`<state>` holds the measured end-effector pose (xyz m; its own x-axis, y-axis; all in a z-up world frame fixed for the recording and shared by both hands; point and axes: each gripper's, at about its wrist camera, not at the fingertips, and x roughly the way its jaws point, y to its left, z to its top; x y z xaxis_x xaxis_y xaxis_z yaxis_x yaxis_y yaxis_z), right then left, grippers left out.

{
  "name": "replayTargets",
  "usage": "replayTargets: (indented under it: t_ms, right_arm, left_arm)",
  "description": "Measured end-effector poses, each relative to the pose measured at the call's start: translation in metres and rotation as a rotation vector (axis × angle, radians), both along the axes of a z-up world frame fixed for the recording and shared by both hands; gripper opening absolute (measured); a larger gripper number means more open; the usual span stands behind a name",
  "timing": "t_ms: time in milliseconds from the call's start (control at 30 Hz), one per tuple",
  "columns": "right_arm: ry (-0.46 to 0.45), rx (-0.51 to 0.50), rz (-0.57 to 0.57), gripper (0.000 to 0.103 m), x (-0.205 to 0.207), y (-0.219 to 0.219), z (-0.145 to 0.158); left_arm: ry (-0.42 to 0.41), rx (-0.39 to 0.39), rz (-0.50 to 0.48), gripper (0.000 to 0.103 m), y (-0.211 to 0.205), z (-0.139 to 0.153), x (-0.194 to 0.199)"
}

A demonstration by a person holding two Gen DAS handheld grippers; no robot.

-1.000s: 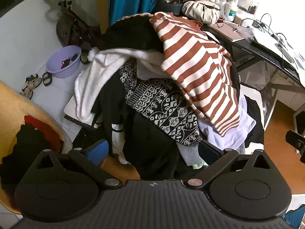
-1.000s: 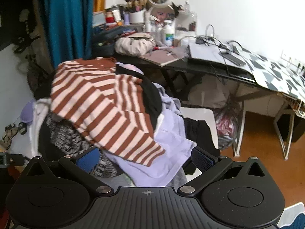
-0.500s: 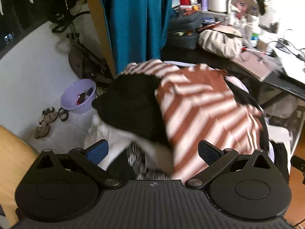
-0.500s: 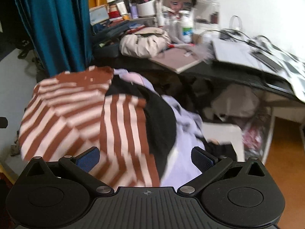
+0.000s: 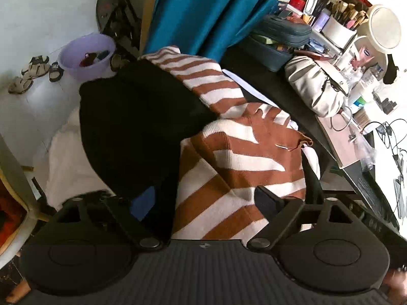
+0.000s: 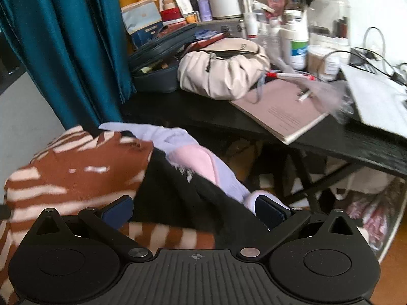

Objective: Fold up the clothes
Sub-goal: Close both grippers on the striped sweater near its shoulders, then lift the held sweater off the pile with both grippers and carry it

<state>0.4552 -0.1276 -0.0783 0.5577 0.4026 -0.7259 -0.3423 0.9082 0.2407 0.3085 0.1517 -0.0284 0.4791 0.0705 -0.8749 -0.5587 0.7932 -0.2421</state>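
Cluttered black desk (image 6: 193,117) along the back, crowded with a beige bag (image 6: 223,68), a notebook (image 6: 282,111), bottles and cables, and a teal curtain (image 5: 203,10) hanging at its left end. On the pale floor to the left, a lilac basin (image 5: 86,53) with sandals (image 5: 30,70) beside it.

Down in front, the clothes heap: a striped sweater (image 5: 241,157), brown and white, draped over the top, a black garment (image 5: 132,127) against its left side, white fleece (image 5: 68,162) below that. From the right wrist view, lilac and pink cloth (image 6: 193,152) pokes out behind the stripes on the desk side.

Left gripper (image 5: 203,200) is low over the heap, jaws wide but closing now, the sweater and the edge of the black garment between them, pads not yet pressing. Right gripper (image 6: 195,211) stands wide open too, black cloth and a strip of the sweater between its blue pads (image 6: 119,211); nothing is gripped.
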Motion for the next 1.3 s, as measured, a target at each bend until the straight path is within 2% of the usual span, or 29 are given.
replayTargets:
  t_ms: [67, 133, 200, 300, 367, 467, 533, 567, 633, 667, 700, 733, 800, 867, 1000, 1167, 1300]
  right_arm:
    - [-0.009, 0.012, 0.014, 0.101, 0.015, 0.009, -0.004]
    - [-0.017, 0.029, 0.032, 0.101, 0.029, 0.02, -0.008]
    - [-0.019, 0.039, 0.056, 0.097, 0.042, 0.034, -0.013]
    - [-0.018, 0.048, 0.103, 0.093, 0.058, 0.056, -0.02]
    - [-0.012, 0.069, 0.143, 0.09, 0.064, 0.07, -0.022]
    - [0.014, 0.112, 0.186, 0.09, 0.073, 0.087, -0.027]
    - [0.045, 0.135, 0.197, 0.089, 0.078, 0.095, -0.033]
    - [0.059, 0.138, 0.2, 0.084, 0.08, 0.098, -0.037]
    - [0.084, 0.147, 0.191, 0.081, 0.083, 0.102, -0.043]
    - [0.096, 0.158, 0.185, 0.067, 0.084, 0.102, -0.045]
    - [0.11, 0.179, 0.178, 0.049, 0.083, 0.099, -0.046]
    - [0.122, 0.206, 0.17, 0.041, 0.083, 0.095, -0.044]
    - [0.106, 0.255, 0.158, 0.019, 0.077, 0.082, -0.034]
    - [0.063, 0.303, 0.153, 0.011, 0.068, 0.067, -0.019]
    - [-0.07, 0.428, 0.177, 0.009, 0.046, 0.031, 0.021]
    - [-0.104, 0.525, 0.237, 0.009, 0.035, 0.008, 0.066]
    - [-0.191, 0.597, 0.235, 0.009, 0.015, -0.013, 0.114]
  left_arm:
    - [-0.002, -0.005, 0.008, 0.082, -0.002, -0.006, 0.001]
    - [-0.032, -0.025, 0.012, 0.063, -0.003, -0.004, -0.002]
    - [-0.054, -0.041, 0.021, 0.05, -0.006, 0.001, -0.007]
    - [-0.068, 0.005, -0.011, 0.033, -0.017, 0.012, -0.009]
    - [-0.077, 0.025, -0.073, 0.032, -0.024, 0.016, -0.009]
    - [-0.071, 0.047, -0.142, 0.042, -0.031, 0.014, -0.008]
    - [-0.052, 0.058, -0.131, 0.052, -0.03, 0.007, -0.007]
    - [-0.049, 0.048, -0.11, 0.054, -0.027, 0.004, -0.007]
    - [-0.062, 0.017, -0.079, 0.055, -0.023, 0.0, -0.009]
    - [-0.069, 0.012, -0.078, 0.049, -0.022, 0.0, -0.01]
    - [-0.082, 0.014, -0.088, 0.034, -0.024, 0.003, -0.012]
    - [-0.093, 0.037, -0.096, 0.016, -0.027, 0.009, -0.015]
    - [-0.105, 0.113, -0.113, 0.012, -0.038, 0.025, -0.023]
    - [-0.134, 0.114, -0.13, 0.012, -0.044, 0.036, -0.033]
    - [-0.186, 0.111, -0.161, 0.012, -0.058, 0.054, -0.051]
    - [-0.238, 0.192, -0.185, 0.011, -0.078, 0.073, -0.065]
    - [-0.334, 0.249, -0.169, 0.011, -0.084, 0.093, -0.081]
